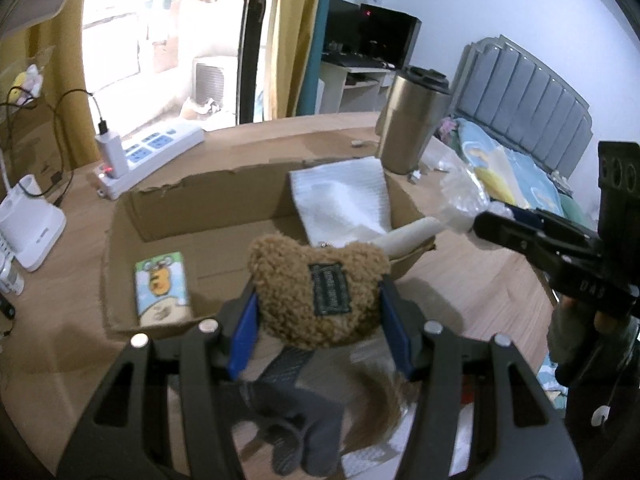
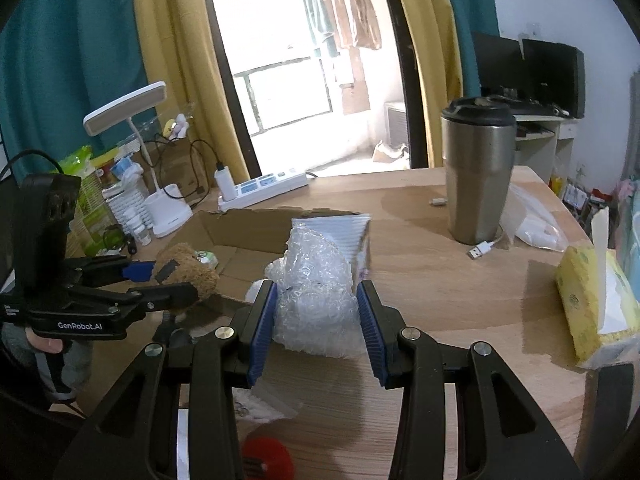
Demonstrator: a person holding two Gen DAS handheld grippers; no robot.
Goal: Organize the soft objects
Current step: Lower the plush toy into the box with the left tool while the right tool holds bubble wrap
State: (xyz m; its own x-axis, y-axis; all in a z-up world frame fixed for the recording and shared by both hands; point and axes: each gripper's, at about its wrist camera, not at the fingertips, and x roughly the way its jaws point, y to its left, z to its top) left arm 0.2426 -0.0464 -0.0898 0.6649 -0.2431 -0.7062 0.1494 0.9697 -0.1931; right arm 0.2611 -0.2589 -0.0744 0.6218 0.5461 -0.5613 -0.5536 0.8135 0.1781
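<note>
Left tool (image 1: 318, 312) gripping fuzzy pouch (image 1: 316, 288), right tool (image 2: 318, 320) gripping bubble wrap (image 2: 316, 296)

The left gripper (image 1: 318, 300) is angled downward, and its blue pads (image 1: 244, 320) are pressed against both sides of something held between them. The right gripper (image 2: 316, 312) is tilted down less steeply, its ribbed blue pads (image 2: 262, 320) likewise closed on a held load. Both grippers are carried side by side, each gripped from below by a hand (image 2: 48, 346).
</note>
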